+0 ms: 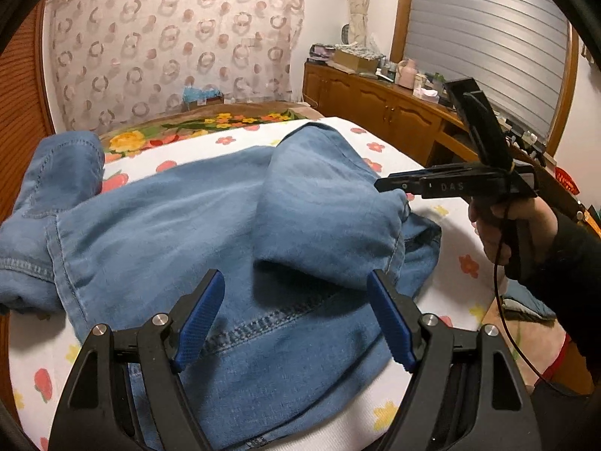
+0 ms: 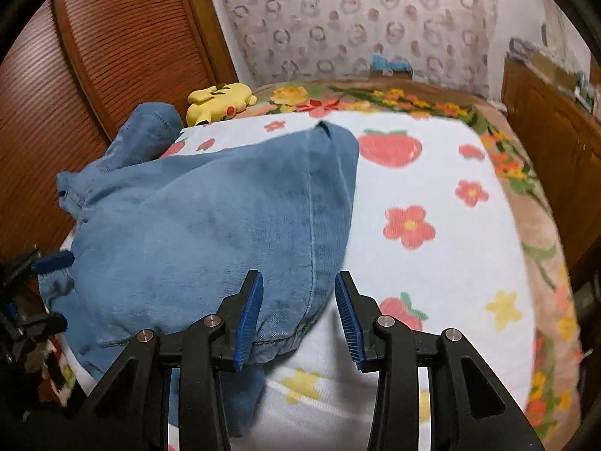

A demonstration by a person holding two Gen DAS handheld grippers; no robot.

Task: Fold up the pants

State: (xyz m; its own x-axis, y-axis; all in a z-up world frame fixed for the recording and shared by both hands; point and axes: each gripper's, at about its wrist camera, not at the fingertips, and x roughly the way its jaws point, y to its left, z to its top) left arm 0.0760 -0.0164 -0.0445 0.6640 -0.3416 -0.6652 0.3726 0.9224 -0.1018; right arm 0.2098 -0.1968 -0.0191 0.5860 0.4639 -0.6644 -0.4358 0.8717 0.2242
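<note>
The left gripper (image 1: 295,282) is held tilted downward over the pants (image 1: 188,225), its blue pads (image 1: 199,319) spread wide with nothing gripped. The right gripper (image 2: 298,285) is angled down at the pants' edge, jaws parted, denim lying loose between them. A dark-sleeved hand (image 1: 503,233) grips its handle.

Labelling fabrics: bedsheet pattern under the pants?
White bedsheet with strawberries, flowers and stars; clearest in right wrist view.

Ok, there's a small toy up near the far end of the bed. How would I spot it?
Start at the bed's white fruit-and-flower sheet and follow the blue denim pants toward the brown louvered door. Just past the pants' far bunched end lies a yellow plush toy, the only bright yellow stuffed thing there, with red cheeks and black-tipped ears.
</note>
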